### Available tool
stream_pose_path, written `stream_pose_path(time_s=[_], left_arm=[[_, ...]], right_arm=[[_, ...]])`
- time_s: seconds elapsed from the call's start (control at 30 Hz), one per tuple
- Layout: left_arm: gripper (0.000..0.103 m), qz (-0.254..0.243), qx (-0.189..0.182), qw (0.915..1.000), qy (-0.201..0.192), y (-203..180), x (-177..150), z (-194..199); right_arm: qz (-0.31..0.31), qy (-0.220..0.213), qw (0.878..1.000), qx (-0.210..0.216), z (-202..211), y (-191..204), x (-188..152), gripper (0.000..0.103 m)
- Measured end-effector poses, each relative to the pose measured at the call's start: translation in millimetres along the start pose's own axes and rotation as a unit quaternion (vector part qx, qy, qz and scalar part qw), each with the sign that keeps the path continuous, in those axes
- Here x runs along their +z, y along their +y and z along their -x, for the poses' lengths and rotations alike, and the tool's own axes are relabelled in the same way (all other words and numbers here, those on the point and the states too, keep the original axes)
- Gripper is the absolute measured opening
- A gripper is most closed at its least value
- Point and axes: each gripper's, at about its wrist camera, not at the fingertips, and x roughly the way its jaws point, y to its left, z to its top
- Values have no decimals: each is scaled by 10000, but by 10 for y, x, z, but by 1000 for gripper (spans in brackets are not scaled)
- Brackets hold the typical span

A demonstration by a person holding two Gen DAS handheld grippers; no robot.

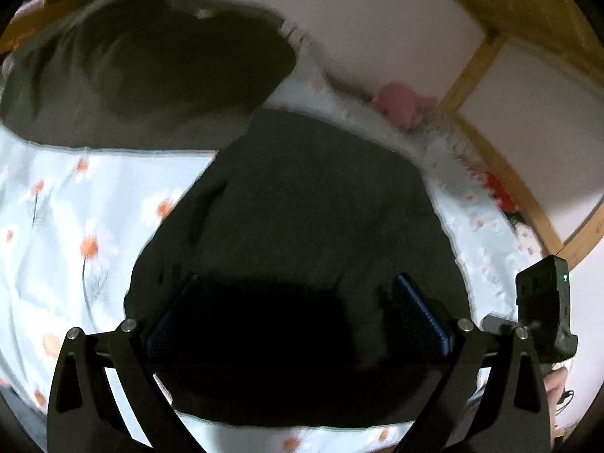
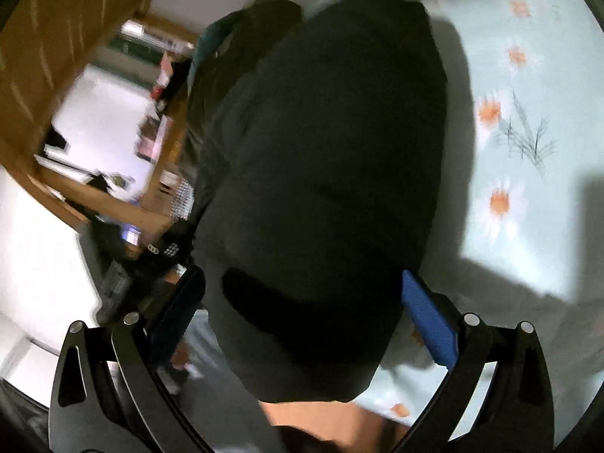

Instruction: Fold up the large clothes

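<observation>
A large dark olive-black garment (image 1: 302, 196) lies on a bed with a pale blue daisy-print sheet (image 1: 68, 226). In the left wrist view one part of it runs toward me and a wider part (image 1: 143, 68) spreads to the upper left. My left gripper (image 1: 296, 309) is open, its blue-padded fingers (image 1: 415, 313) standing wide on either side of the near cloth. In the right wrist view the garment (image 2: 324, 173) fills the middle, and my right gripper (image 2: 304, 309) is open with the cloth's near end between its fingers (image 2: 430, 321). Whether the pads touch the cloth is hidden.
A wooden bed frame (image 1: 487, 56) and white wall run along the far right. A pink soft item (image 1: 400, 102) and a red item (image 1: 498, 192) lie at the bed's edge. Wooden shelves with clutter (image 2: 113, 120) stand left of the bed. The other gripper's body (image 1: 543, 309) shows at right.
</observation>
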Motion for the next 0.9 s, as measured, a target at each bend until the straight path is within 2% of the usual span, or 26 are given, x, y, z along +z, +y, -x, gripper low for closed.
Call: stream_pose_path(time_s=[0.03, 0.1, 0.2, 0.27, 0.43, 0.53, 0.6, 0.63, 0.7, 0.73, 0.8, 0.83, 0.9], left_arm=[[98, -17, 25, 9999, 117, 42, -31, -75], [99, 96, -97, 9998, 114, 130, -72, -162], [99, 234, -247, 9992, 194, 202, -63, -247], [99, 242, -253, 9991, 220, 217, -74, -288], [99, 197, -196, 9991, 320, 228, -76, -337], [99, 339, -220, 9988, 282, 264, -109, -300], [98, 526, -267, 9983, -30, 294, -167, -169], [98, 673, -365, 9965, -332, 316, -235, -44], [98, 1108, -590, 9879, -914, 393, -410, 195], [98, 1502, -667, 9783, -1263, 460, -549, 336], [98, 2140, -742, 9592, -1694, 542, -797, 523], [98, 2447, -671, 9496, -1840, 557, -940, 602], [98, 2914, -650, 9371, -1808, 570, -1149, 616]], right_arm=[[-169, -10, 9996, 244, -25, -103, -22, 100], [-396, -27, 9972, 630, -83, -261, -38, 100], [-733, 299, 9932, 853, -303, -443, -39, 101], [-894, 363, 9888, 1140, -425, -511, -57, 101], [-1010, 374, 9879, 1119, -585, -482, 1, 101], [-1025, 139, 9887, 1082, -586, -461, -20, 99], [-1008, 41, 9883, 1144, -588, -449, -80, 86], [-1017, 40, 9875, 1205, -595, -460, -98, 84], [-1031, -7, 9860, 1314, -608, -462, -132, 81], [-1034, -29, 9855, 1343, -610, -465, -161, 81], [-1090, -64, 9847, 1355, -613, -459, -169, 81], [-1116, -60, 9845, 1349, -613, -453, -157, 81], [-1274, -18, 9813, 1445, -611, -489, -142, 81]])
